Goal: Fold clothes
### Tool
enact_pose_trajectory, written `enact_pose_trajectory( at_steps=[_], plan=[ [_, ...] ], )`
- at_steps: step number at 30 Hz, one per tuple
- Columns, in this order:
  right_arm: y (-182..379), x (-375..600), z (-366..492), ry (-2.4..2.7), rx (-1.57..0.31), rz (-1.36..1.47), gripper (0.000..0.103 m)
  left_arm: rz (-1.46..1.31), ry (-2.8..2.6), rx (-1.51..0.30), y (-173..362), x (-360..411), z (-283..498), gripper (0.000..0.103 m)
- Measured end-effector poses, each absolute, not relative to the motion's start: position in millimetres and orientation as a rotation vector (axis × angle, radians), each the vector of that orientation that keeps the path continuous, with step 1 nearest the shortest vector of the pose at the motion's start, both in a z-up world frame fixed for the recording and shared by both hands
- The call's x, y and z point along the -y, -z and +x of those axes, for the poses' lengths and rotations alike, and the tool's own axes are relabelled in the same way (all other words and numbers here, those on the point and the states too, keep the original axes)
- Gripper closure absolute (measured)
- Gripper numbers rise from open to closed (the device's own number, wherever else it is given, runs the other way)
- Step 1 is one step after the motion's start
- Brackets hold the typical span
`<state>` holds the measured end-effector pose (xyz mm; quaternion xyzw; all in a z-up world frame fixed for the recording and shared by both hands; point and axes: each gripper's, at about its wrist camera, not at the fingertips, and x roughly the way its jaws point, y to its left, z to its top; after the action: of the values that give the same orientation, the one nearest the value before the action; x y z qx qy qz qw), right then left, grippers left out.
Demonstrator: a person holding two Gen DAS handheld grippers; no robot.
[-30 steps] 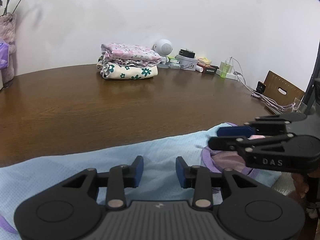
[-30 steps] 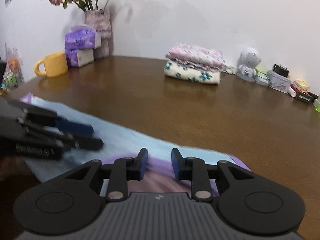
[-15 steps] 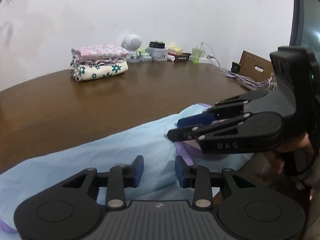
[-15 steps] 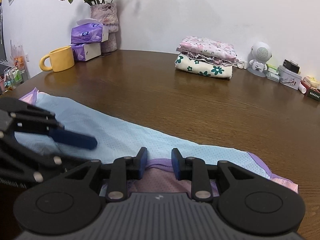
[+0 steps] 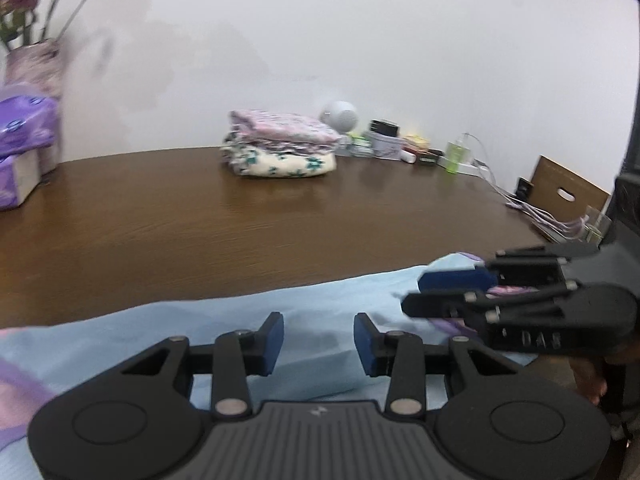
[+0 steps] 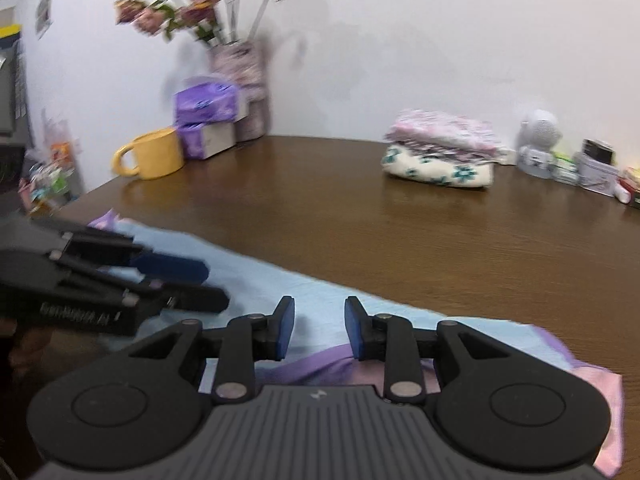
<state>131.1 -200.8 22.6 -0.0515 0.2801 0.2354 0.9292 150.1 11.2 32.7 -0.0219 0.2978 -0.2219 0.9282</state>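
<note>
The left gripper (image 5: 319,338) has its blue-padded jaws apart, with nothing between them, over the light blue garment with purple trim (image 5: 224,322) on the brown wooden table (image 5: 240,232). The right gripper (image 6: 319,328), also parted and empty, is over the same garment beside it.
</note>
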Motion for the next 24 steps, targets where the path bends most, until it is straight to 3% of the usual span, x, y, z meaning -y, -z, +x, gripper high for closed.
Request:
enact_pose_trajectory(
  at_steps=[16, 24],
  plan=[
    [-5.5, 182.5, 121.2, -0.455, -0.608, -0.175, 0.075, -0.041, 0.441, -0.635, -27.5, -83.6, 139.7, 0.073],
    [-14.3, 180.9, 117.9, -0.439, -0.604, -0.134, 0.072, -0.175, 0.396, -0.608, -38.8, -119.0, 142.5, 0.064]
  ],
)
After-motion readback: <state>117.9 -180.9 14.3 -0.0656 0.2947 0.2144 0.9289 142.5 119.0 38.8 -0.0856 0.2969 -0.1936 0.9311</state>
